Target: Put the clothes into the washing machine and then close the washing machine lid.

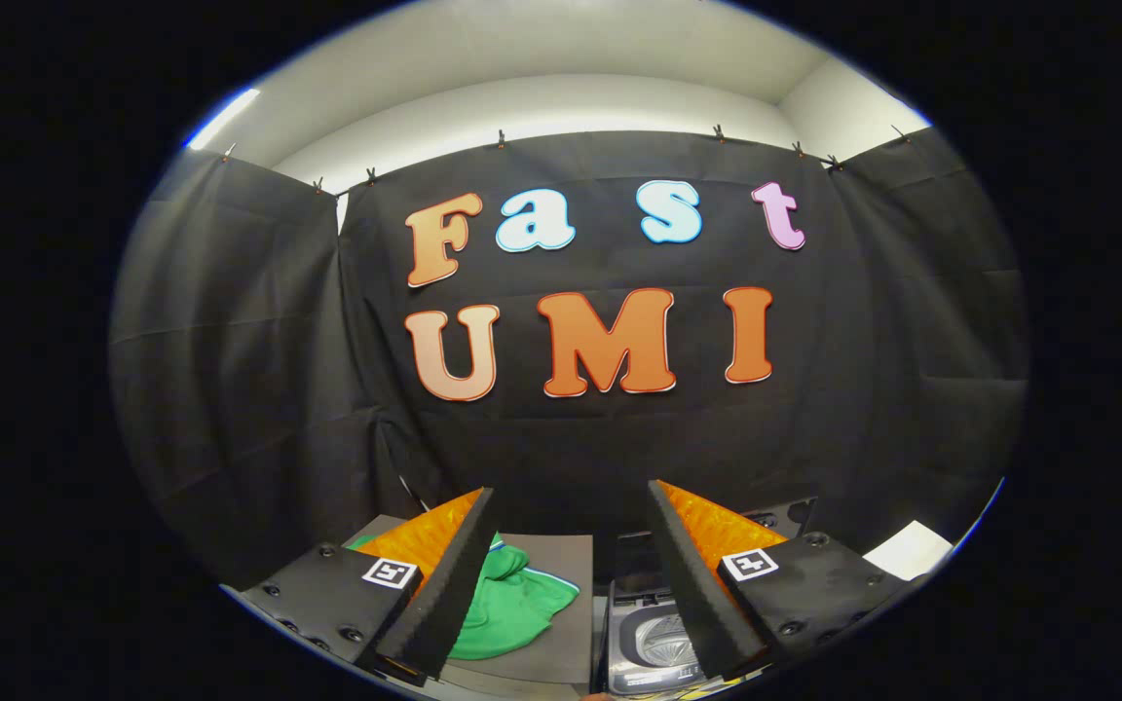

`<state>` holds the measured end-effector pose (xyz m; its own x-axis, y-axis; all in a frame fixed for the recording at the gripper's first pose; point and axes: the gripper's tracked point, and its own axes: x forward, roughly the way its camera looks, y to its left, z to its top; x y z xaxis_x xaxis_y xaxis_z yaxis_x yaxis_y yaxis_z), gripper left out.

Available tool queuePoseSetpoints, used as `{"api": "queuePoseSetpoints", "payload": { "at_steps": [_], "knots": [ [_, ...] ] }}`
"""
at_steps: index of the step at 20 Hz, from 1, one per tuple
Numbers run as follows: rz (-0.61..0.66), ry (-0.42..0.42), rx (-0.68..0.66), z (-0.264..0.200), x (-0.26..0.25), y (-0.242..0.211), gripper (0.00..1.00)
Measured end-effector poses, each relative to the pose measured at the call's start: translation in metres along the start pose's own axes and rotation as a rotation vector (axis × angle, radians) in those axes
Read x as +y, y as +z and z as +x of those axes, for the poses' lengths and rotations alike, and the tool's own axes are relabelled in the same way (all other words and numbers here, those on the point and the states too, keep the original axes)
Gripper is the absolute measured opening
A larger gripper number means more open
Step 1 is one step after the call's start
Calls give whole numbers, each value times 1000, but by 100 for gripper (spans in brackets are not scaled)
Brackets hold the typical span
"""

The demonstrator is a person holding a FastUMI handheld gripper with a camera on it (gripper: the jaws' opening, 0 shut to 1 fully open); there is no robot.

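The gripper (571, 545) is spread wide, holding nothing, above green clothes (512, 604) and the washing machine (654, 643).

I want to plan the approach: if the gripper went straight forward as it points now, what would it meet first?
Probably the black cloth wall. The gripper, fingers open and holding nothing, aims above the green garment and the washing machine, which both lie lower, below that line. Depth is hard to judge.

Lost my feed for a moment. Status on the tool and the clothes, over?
Tool open, holding nothing. Green clothes lying on the grey mat, just ahead of the fingers. Washing machine lid up, drum showing. Nothing in the way.
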<state>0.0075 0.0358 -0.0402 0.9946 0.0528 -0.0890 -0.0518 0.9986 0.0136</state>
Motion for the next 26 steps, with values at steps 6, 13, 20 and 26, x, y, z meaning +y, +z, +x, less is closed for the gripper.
{"api": "queuePoseSetpoints", "payload": {
  "at_steps": [6, 13, 20, 26],
  "knots": [
    [-29, 131, 97, 10, 74, -48, 98],
    [-59, 250, 250, 16, 151, -126, 98],
    [-129, 278, 409, 28, 173, -197, 98],
    [-160, 258, 490, 33, 173, -231, 97]
  ]
}}
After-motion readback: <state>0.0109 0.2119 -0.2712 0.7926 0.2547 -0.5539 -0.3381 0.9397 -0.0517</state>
